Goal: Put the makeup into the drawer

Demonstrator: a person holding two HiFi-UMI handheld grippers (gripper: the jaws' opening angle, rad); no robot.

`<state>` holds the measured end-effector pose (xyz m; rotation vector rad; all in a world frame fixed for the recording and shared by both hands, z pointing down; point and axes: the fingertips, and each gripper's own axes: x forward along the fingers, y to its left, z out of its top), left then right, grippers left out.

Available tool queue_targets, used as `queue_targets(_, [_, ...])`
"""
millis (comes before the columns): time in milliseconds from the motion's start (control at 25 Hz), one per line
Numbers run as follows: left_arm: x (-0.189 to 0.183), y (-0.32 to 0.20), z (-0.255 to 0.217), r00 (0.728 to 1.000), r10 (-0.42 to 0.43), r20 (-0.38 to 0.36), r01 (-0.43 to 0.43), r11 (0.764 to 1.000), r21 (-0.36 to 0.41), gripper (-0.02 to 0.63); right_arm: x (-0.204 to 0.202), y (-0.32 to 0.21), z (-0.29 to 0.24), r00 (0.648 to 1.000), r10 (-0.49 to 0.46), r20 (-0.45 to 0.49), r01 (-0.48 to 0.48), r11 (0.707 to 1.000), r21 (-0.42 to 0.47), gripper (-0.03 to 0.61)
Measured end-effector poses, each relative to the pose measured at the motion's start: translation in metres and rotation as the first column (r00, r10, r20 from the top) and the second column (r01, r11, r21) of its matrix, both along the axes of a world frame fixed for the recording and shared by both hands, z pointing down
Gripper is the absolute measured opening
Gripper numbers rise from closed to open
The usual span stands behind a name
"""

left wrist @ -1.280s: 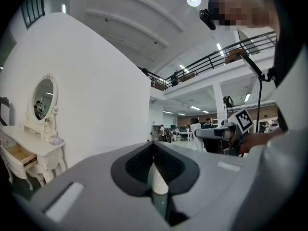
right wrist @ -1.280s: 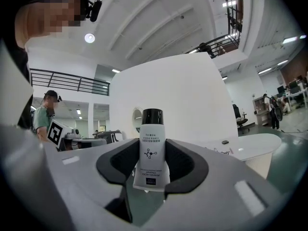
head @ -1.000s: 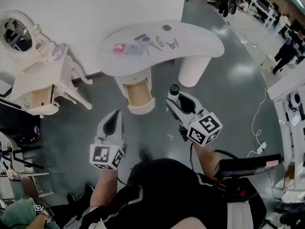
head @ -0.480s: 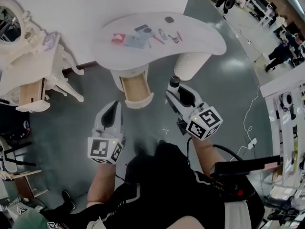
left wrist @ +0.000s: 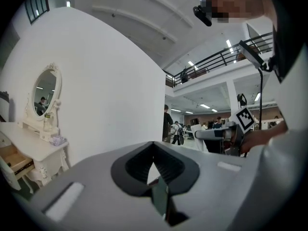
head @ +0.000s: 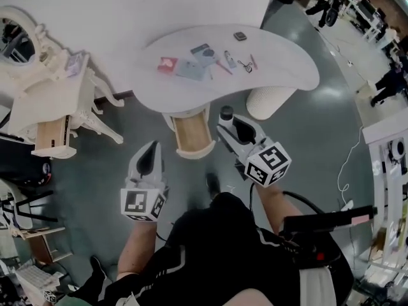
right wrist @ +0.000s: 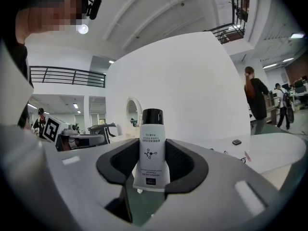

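Note:
A white curved table [head: 280,62] carries several makeup items, among them a red packet [head: 167,64] and a dark compact [head: 240,36]. Beneath it an open wooden drawer [head: 191,136] sticks out toward me. My right gripper [head: 229,125] is shut on a white tube with a black cap [right wrist: 151,153], held upright between the pads just right of the drawer. The tube's cap [head: 225,113] shows in the head view. My left gripper [head: 152,146] hovers left of the drawer with its jaws together and nothing in them [left wrist: 154,160].
A white vanity dresser with an oval mirror [head: 44,101] stands at the left with its own drawer pulled out. A white round pedestal [head: 268,101] supports the table's right end. Black equipment [head: 325,225] sits at my lower right. People walk far off.
Both grippers have moved closer to the table and its open drawer. The right one still grips the tube, and the left one stays empty.

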<state>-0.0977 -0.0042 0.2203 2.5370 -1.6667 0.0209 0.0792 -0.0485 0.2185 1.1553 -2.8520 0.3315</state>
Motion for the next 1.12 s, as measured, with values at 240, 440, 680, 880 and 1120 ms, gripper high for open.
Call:
queue_targets(240, [0.004, -0.047, 0.003, 1.0, -0.03, 0.007, 0.03, 0.999, -0.015, 0.0, -0.008, -0.048, 0.005, 0.995, -0.101, -0.019, 0.101, 0.995, 0.008, 0.172])
queue_targets(440, [0.016, -0.077, 0.025, 0.999, -0.036, 0.036, 0.037, 0.998, -0.041, 0.0, -0.014, -0.079, 0.026, 0.98, -0.188, -0.065, 0.188, 0.982, -0.005, 0.172])
queue_targets(680, [0.026, -0.102, 0.057, 0.998, -0.056, 0.019, 0.058, 0.992, -0.11, 0.0, -0.022, -0.101, 0.061, 0.954, -0.274, -0.123, 0.271, 0.962, -0.043, 0.172])
queue_targets(880, [0.021, -0.11, 0.089, 0.999, -0.047, 0.013, 0.048, 0.988, -0.148, 0.0, -0.047, -0.107, 0.092, 0.926, -0.34, -0.16, 0.336, 0.94, -0.056, 0.172])
queue_targets(1120, [0.003, -0.122, 0.139, 0.998, -0.059, 0.032, 0.064, 0.978, -0.196, 0.0, -0.076, -0.108, 0.153, 0.884, -0.414, -0.216, 0.399, 0.91, -0.111, 0.172])
